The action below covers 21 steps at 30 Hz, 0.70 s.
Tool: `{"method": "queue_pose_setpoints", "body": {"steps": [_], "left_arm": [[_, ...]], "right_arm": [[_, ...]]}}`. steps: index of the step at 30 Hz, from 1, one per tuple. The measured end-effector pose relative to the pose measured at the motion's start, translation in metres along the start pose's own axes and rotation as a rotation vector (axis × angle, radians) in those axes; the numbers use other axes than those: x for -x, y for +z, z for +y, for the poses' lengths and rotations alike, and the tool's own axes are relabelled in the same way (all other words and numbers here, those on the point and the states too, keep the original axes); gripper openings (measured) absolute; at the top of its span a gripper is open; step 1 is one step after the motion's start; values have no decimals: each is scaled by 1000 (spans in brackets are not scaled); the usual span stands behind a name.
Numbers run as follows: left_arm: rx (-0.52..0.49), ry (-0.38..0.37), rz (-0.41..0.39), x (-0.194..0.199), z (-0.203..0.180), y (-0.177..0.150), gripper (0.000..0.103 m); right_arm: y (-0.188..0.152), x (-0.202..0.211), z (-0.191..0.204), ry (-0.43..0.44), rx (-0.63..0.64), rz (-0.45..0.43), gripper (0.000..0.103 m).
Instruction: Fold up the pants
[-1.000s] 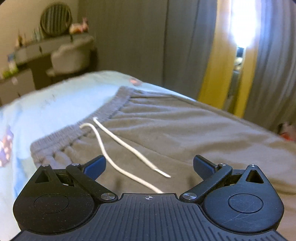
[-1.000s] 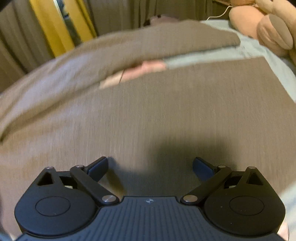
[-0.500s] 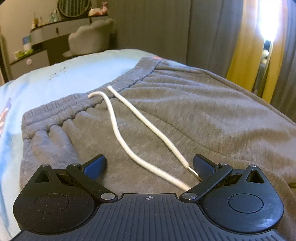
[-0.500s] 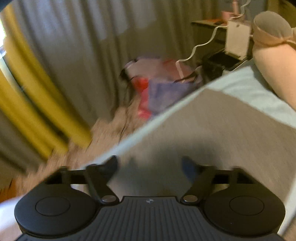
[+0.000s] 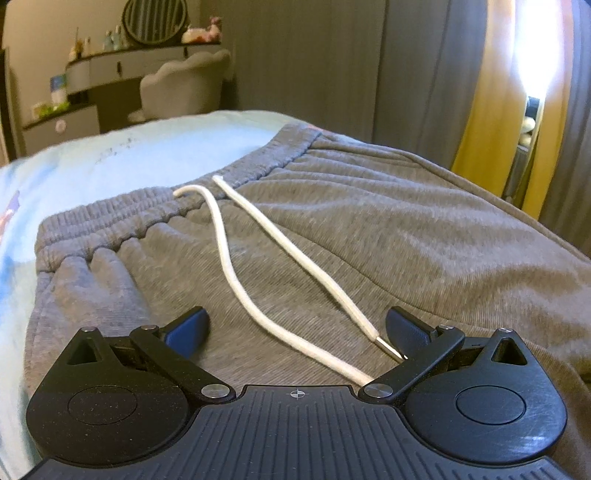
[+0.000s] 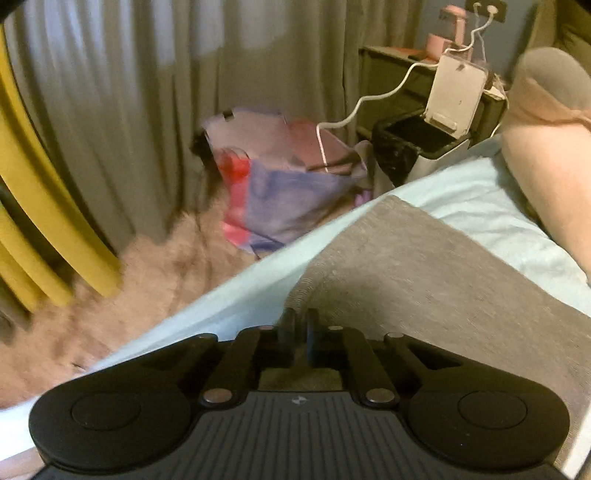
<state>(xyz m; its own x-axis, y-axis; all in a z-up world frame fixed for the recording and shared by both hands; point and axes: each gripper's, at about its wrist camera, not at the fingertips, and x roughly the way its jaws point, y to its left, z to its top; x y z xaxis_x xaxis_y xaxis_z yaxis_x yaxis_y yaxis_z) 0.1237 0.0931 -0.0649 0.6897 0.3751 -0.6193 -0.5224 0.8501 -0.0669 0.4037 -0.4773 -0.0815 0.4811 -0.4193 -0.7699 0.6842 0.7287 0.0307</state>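
Note:
Grey sweatpants point(image 5: 406, 229) lie flat on a light blue bed sheet point(image 5: 110, 162), with the ribbed waistband point(image 5: 147, 214) toward the far left. Both ends of the white drawstring point(image 5: 229, 266) trail down the front. My left gripper point(image 5: 297, 321) hangs open low over the cloth below the waistband, the drawstring ends lying between its fingers. In the right wrist view a pant leg point(image 6: 424, 288) ends near the bed's edge. My right gripper point(image 6: 299, 321) is shut, its fingers pinched together on the leg's puckered corner.
A dresser with a round mirror point(image 5: 155, 18) and a padded chair point(image 5: 184, 85) stand beyond the bed. Yellow and grey curtains point(image 5: 491, 110) hang at right. On the floor by the bed are a colourful bag point(image 6: 280, 195) and a black bin point(image 6: 413, 147). A pink cushion point(image 6: 546, 147) lies right.
My right gripper swept along the pant leg to its end at the bed's edge and shut there. My left gripper dropped lower over the waistband area and stayed open.

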Motion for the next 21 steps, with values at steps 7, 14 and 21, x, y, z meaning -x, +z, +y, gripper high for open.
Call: {"method": "queue_pose_setpoints", "body": {"steps": [7,14,21], "left_arm": [[14,-24,39,3,5,2,103],[-6,-55,76,15,4,1,103],[14,-125,117,26,7,10,103]], "right_arm": [[-82,151,-131,262,-178,-216,4],[-200,146,-237,93,-484,-26,8],[-176,148,-248,176,-517,-158,65]]}}
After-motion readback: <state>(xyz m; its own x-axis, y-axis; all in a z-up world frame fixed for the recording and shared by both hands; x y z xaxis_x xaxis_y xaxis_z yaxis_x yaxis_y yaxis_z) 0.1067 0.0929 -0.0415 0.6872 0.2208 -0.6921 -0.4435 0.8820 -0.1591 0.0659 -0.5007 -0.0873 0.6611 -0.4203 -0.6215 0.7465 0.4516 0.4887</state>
